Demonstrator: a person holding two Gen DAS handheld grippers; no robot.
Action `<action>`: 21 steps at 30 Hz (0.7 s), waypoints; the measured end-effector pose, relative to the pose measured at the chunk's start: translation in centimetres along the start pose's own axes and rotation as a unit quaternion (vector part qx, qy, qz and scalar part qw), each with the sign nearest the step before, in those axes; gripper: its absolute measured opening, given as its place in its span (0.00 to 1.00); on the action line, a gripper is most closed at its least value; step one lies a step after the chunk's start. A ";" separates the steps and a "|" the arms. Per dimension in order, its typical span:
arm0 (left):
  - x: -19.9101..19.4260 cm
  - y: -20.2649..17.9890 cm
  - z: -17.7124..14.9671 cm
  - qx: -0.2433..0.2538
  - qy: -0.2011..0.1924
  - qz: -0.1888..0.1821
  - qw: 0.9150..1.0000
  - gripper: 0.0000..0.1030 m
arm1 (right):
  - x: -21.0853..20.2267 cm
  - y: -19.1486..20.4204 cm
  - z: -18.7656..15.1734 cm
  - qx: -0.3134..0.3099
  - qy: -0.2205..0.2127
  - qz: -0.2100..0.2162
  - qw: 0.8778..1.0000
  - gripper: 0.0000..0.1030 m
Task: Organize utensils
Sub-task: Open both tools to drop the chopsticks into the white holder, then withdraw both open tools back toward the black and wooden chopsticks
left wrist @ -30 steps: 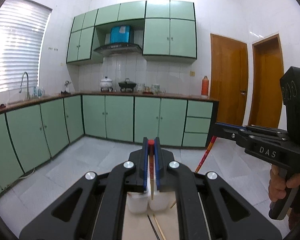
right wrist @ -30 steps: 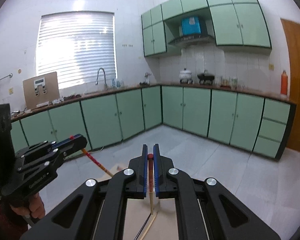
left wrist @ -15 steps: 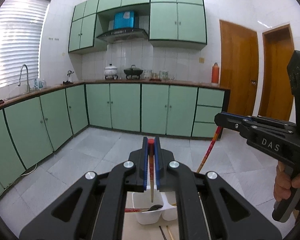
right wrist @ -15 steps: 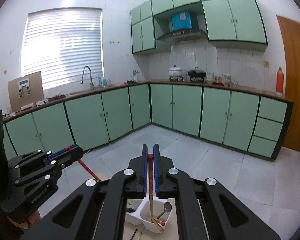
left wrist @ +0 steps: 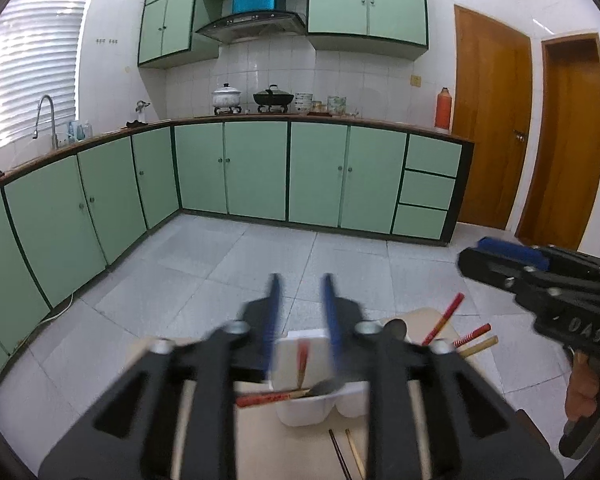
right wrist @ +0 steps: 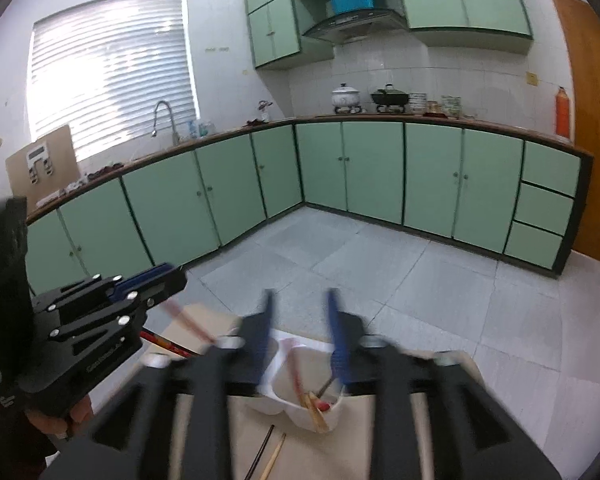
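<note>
our left claw [left wrist: 300, 320] and right claw [right wrist: 298, 330] both opening, nothing gripped, red chopsticks [left wrist: 302, 362] dropping into white holder [left wrist: 320, 410] at the worktop [left wrist: 260, 440] far edge

"DAS" in pale letters on the right gripper [left wrist: 500, 254] body

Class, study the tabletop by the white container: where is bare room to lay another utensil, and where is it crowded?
Free: the tabletop strip left of the two loose chopsticks, in front of the white container, and the strip past the container's right side. Crowded: the container itself, which already holds red chopsticks and a spoon.
</note>
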State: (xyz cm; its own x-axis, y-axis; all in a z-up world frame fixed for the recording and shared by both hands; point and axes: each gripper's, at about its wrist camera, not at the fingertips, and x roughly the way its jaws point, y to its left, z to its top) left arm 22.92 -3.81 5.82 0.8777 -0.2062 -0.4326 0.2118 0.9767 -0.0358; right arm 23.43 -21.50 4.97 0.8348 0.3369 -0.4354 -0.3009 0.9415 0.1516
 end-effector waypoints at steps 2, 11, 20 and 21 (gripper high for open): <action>-1.1 0.1 -0.3 -0.001 -0.016 0.002 1.000 0.45 | -1.4 -0.5 -0.4 0.007 -0.016 -0.012 1.000 0.52; -8.2 -1.3 -4.3 -0.008 -0.100 0.022 0.995 0.78 | -7.3 0.3 -5.0 -0.005 -0.079 -0.076 0.994 0.86; -10.0 -2.8 -12.2 -0.012 -0.046 0.044 0.998 0.87 | -8.4 2.7 -13.6 -0.010 -0.036 -0.101 0.994 0.94; -9.8 -2.8 -13.6 -0.014 -0.029 0.048 0.998 0.87 | -8.1 2.8 -14.6 -0.006 -0.022 -0.101 0.995 0.94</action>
State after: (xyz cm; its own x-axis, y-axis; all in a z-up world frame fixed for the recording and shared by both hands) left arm 7.89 -3.75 -2.05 0.9169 -0.1143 -0.3823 0.1146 0.9932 -0.0220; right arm 9.03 -21.64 -4.04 0.8981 0.1420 -0.4162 -0.1307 0.9899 0.0556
